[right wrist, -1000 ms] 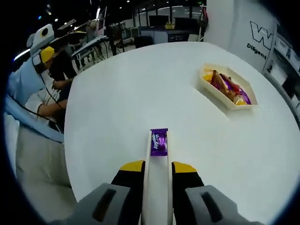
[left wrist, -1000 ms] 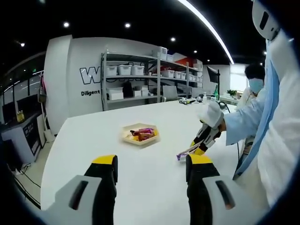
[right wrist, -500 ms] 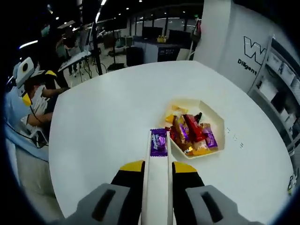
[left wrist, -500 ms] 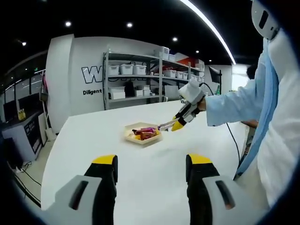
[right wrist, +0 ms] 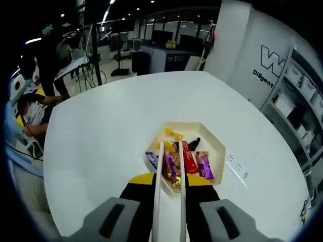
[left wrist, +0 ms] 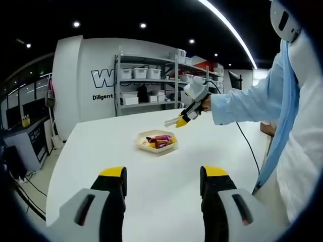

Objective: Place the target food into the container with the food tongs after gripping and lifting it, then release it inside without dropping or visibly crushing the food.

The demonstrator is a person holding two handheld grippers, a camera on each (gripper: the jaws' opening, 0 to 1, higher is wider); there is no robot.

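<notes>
The purple candy [right wrist: 171, 162] lay between the tong tips, directly over the tray of wrapped sweets [right wrist: 218, 146] — whether it was pinched or already loose couldn't be told. The right gripper [right wrist: 169, 182] squeezed the white food tongs [right wrist: 157, 196], arms a little apart. To finish cleanly, ease the squeeze slowly and low over the pile — no flinging. The left gripper [left wrist: 162, 180] hovered wide open, holding nothing, above the white table [left wrist: 166, 171].

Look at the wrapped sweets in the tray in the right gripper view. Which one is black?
The small black sweet at the far side of the tray, beyond the red bar. The others are purple, yellow or red.
</notes>
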